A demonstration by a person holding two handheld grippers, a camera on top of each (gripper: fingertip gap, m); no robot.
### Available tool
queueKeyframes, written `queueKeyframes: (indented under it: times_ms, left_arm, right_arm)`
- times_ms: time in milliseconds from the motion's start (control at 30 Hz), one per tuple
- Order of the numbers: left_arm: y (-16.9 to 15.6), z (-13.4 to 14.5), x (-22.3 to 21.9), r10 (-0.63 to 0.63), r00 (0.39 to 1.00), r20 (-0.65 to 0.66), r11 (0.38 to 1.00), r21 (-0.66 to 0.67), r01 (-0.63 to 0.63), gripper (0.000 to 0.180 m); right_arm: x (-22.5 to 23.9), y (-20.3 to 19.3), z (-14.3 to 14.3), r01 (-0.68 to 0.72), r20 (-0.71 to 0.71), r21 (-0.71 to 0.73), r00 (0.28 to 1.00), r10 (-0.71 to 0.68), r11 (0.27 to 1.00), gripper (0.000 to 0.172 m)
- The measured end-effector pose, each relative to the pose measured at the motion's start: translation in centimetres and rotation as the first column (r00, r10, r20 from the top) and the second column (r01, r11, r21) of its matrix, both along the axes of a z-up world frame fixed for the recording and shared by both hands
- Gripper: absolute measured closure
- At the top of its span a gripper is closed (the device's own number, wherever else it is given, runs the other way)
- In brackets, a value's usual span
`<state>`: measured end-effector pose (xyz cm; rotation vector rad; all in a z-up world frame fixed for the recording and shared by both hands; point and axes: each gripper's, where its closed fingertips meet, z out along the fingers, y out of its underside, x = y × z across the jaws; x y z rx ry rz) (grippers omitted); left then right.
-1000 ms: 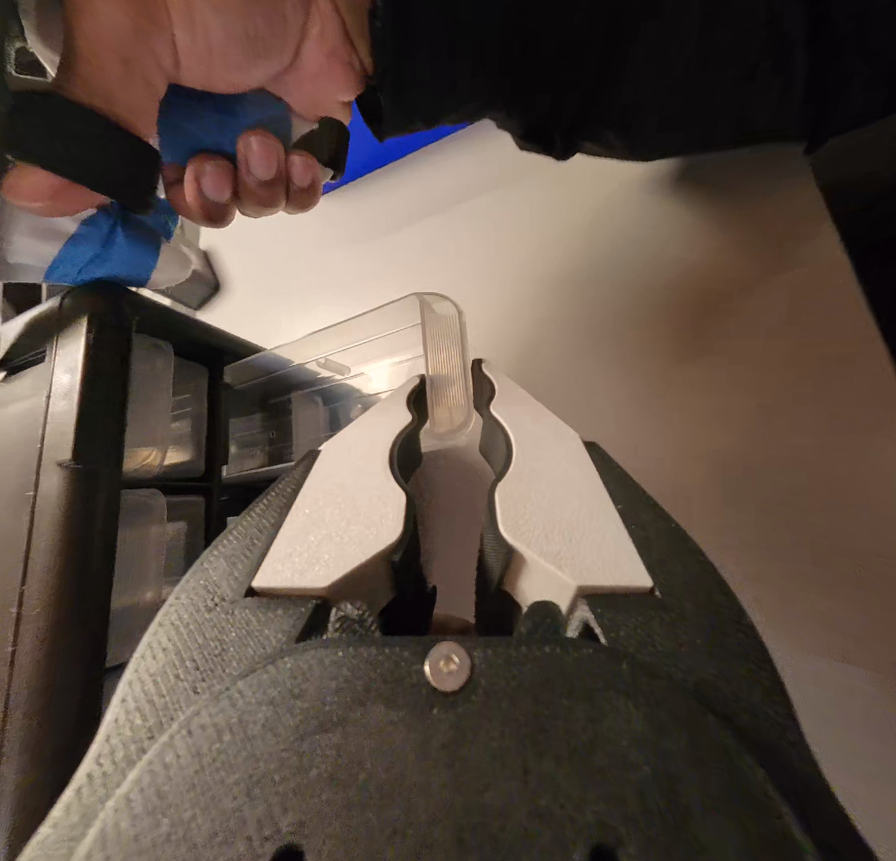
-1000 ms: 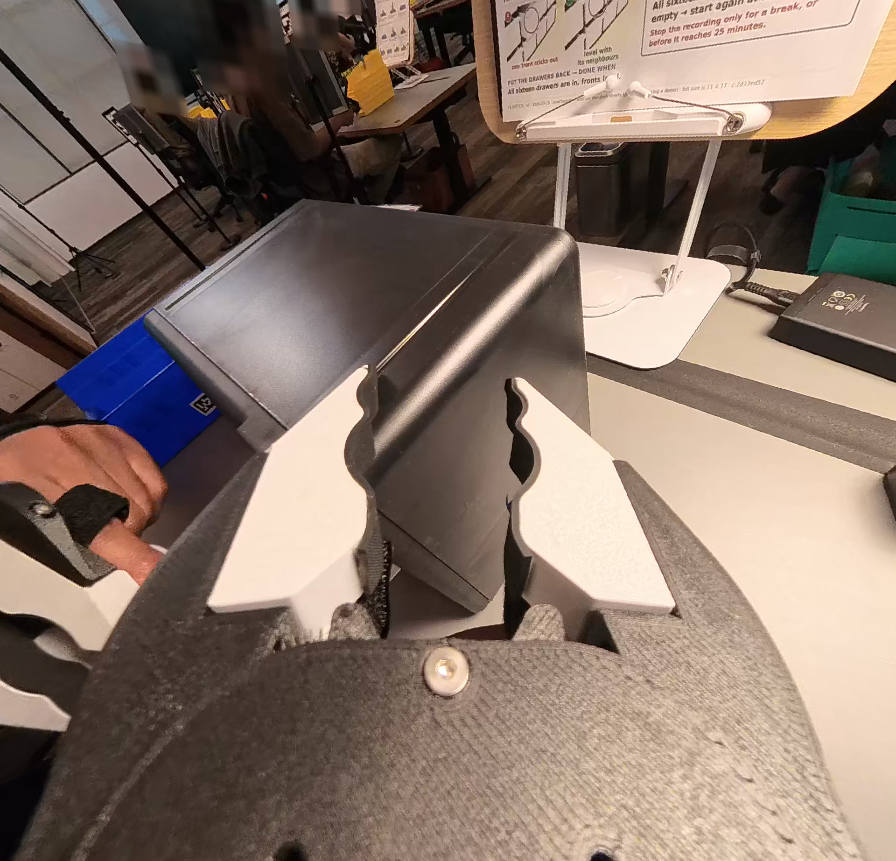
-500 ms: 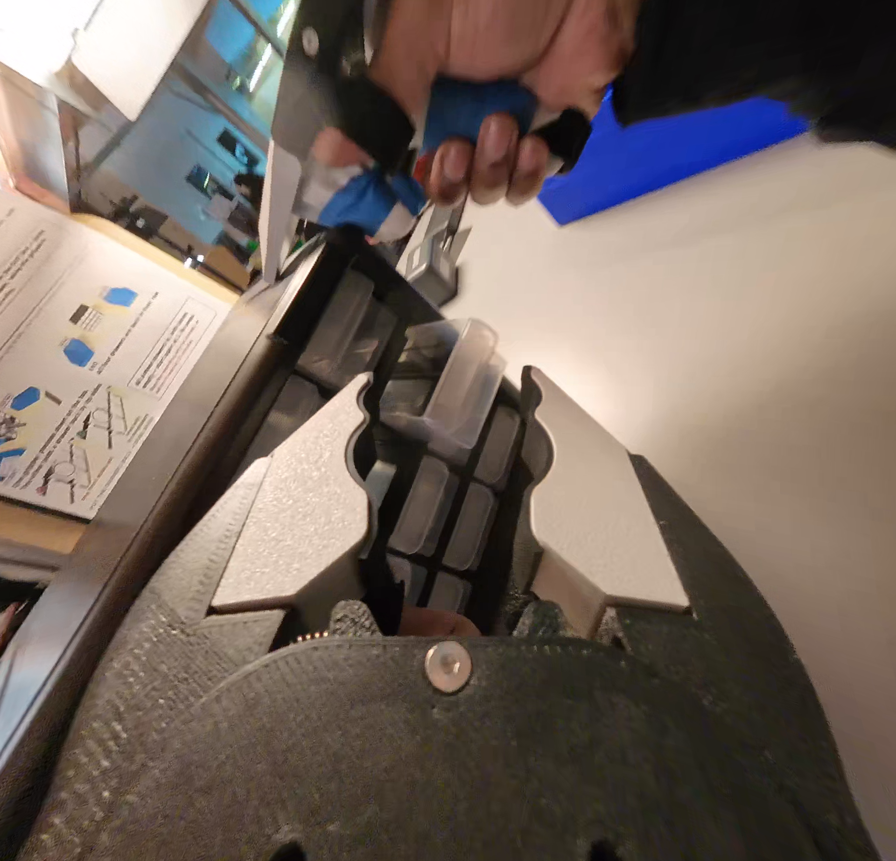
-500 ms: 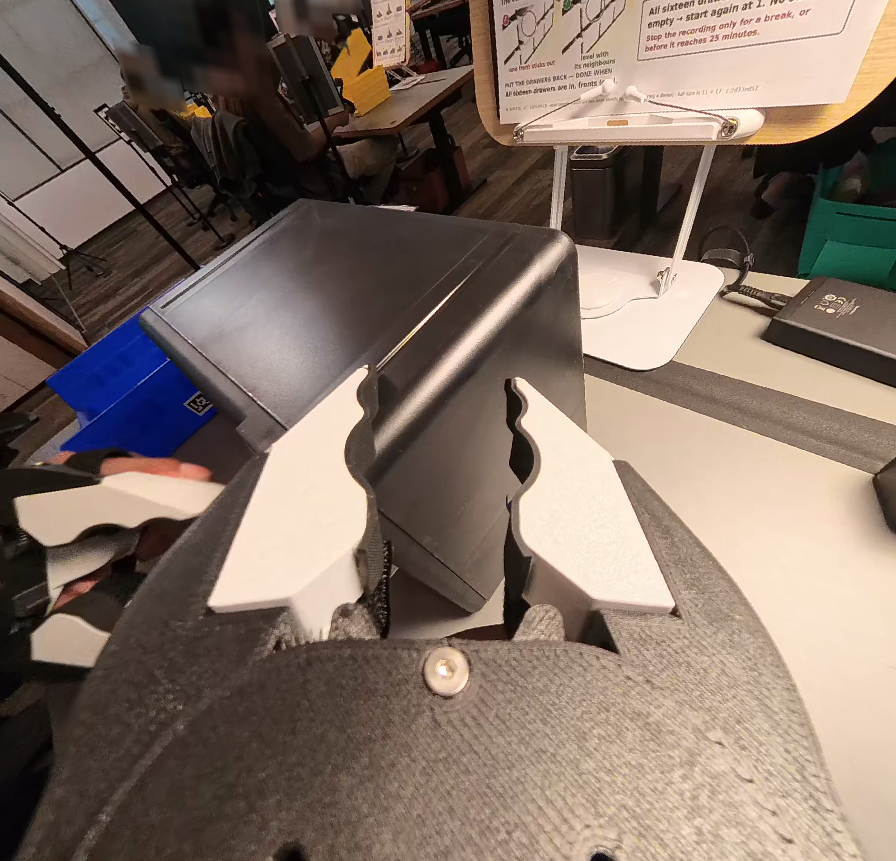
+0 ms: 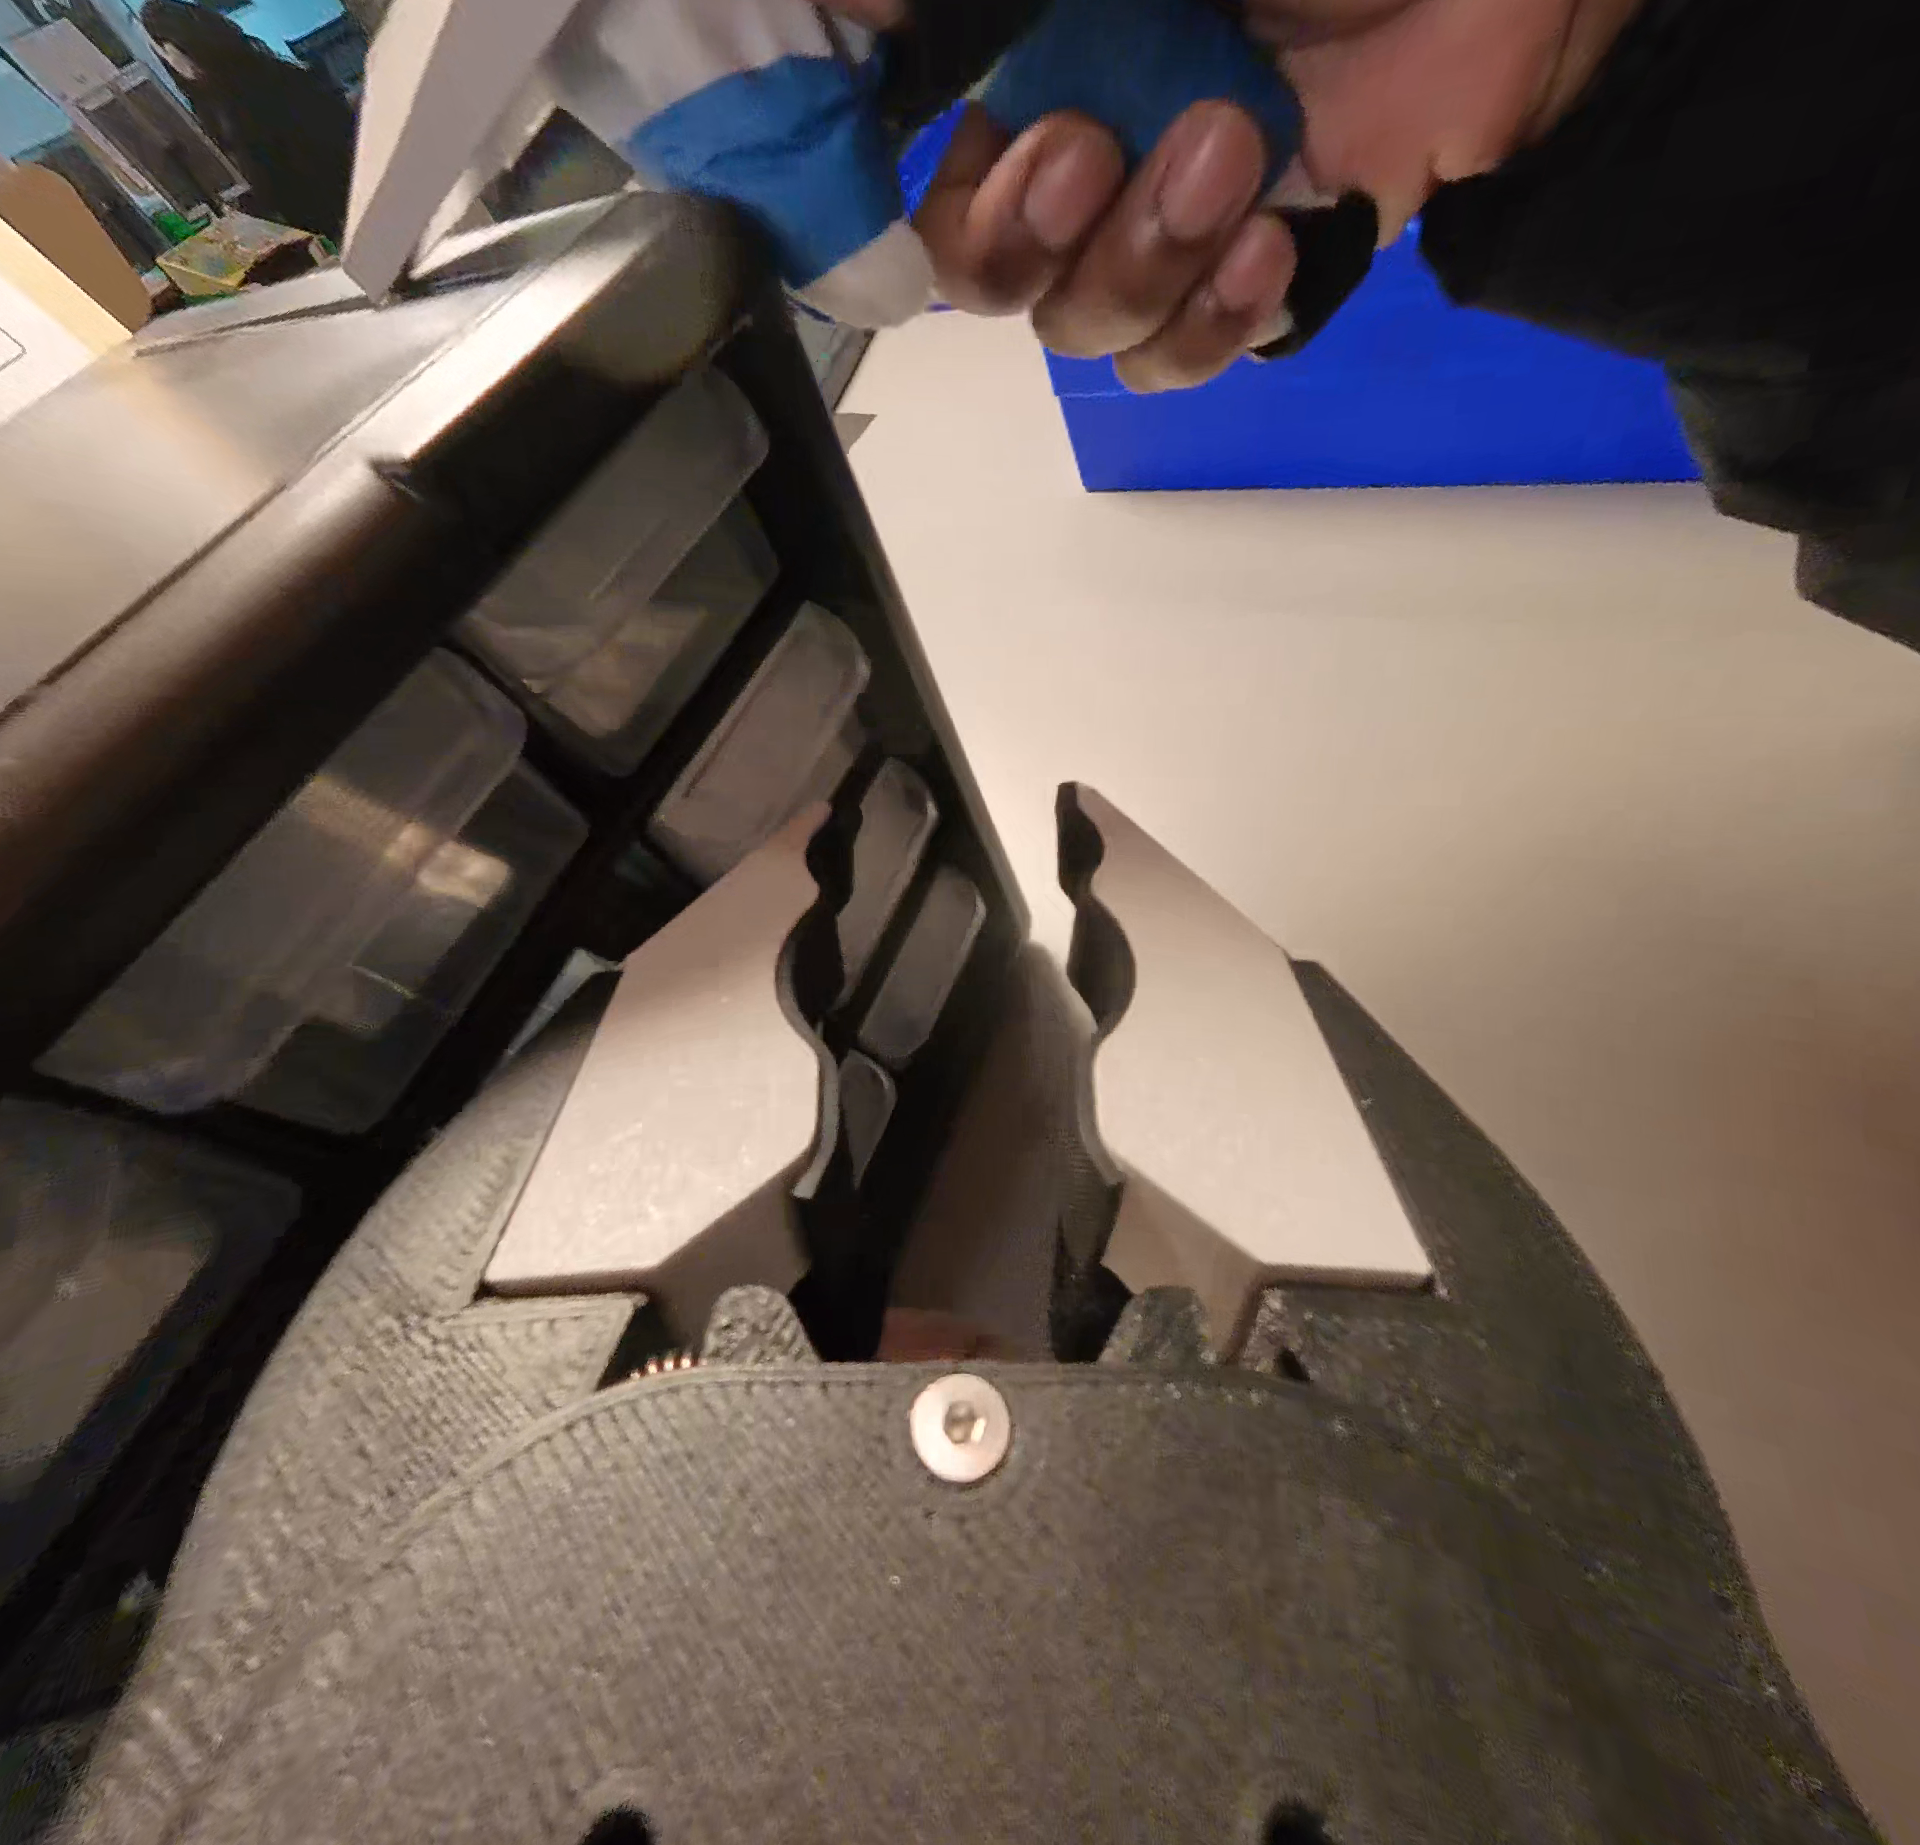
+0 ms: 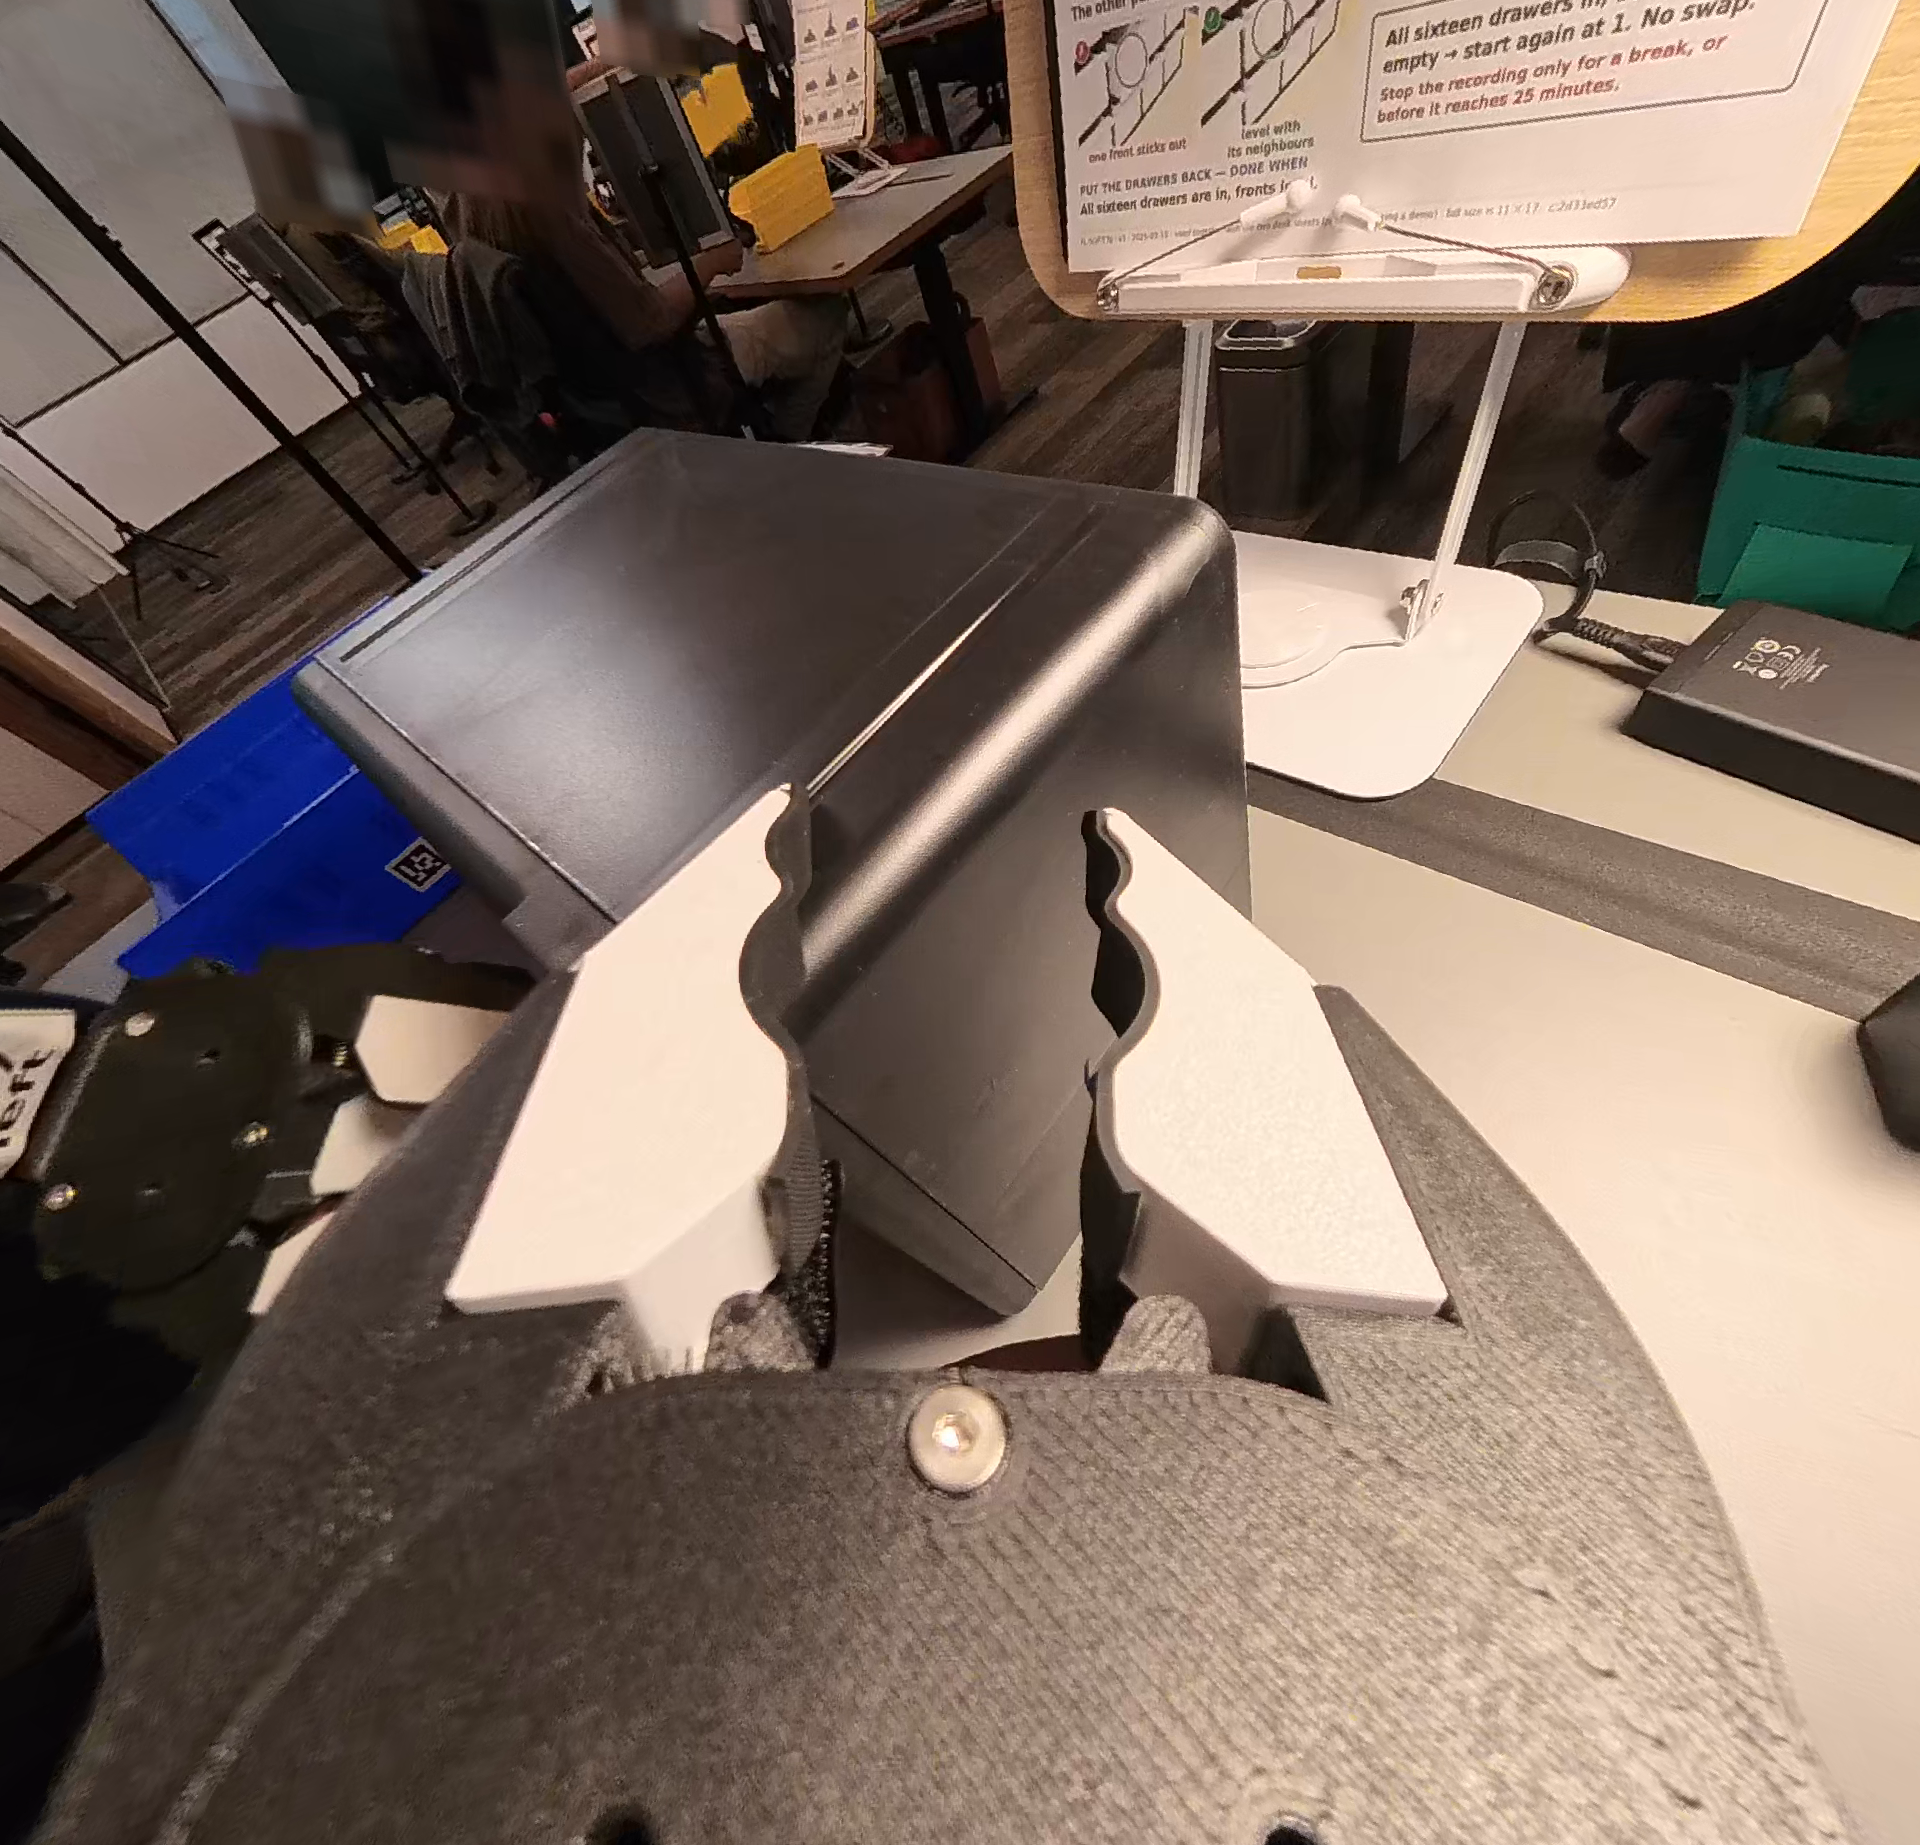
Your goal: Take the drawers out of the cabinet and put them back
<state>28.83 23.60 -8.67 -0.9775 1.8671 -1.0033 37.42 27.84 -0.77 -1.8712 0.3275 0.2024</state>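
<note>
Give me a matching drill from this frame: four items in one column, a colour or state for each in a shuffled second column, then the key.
Items
1. cabinet
2. drawers
3. bin
4. left gripper

Colour or state
A. blue
B. open, nothing between its fingers
C. black
D. clear plastic, seated in their slots

Pairs: 1-C, 2-D, 3-A, 4-B

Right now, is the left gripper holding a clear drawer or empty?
Empty: the left gripper has its grey fingers apart with nothing between them, beside the black cabinet of clear plastic drawers.
</note>
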Motion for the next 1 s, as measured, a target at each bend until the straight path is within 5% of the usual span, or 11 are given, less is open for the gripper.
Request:
queueKeyframes:
  times_ms: [233,367,533,700,867,1000]
  left_arm:
    - [2.0,2.4,-8.3,0.039,0.999,0.013,0.999,-0.036,-0.039,0.134]
    - [9.0,5.1,-15.5,0.205,0.979,0.001,0.976,0.070,-0.204,0.128]
    - [21.5,6.8,-26.1,0.454,0.888,-0.076,0.856,0.315,-0.410,0.117]
    - [30.9,1.2,-35.0,0.552,0.748,-0.368,0.821,0.400,-0.408,0.109]
    - [32.7,-7.7,-38.0,0.463,0.641,-0.612,0.876,0.424,-0.229,0.112]
    - [35.0,-11.5,-38.7,0.495,0.556,-0.668,0.857,0.480,-0.186,0.139]
  right_arm:
    - [0.0,0.0,0.0,-0.004,-0.004,0.004,1.000,0.004,1.000,0.116]
    - [0.0,0.0,0.0,-0.005,-0.001,0.004,1.000,0.005,1.000,0.116]
    - [0.0,0.1,0.0,-0.009,0.004,0.005,1.000,0.009,1.000,0.115]
    - [0.0,0.1,0.0,-0.006,0.014,0.003,1.000,0.006,1.000,0.116]
    - [0.0,0.1,0.0,-0.005,0.020,0.002,1.000,0.005,1.000,0.115]
    - [0.0,0.1,0.0,-0.010,0.018,0.004,1.000,0.009,1.000,0.116]
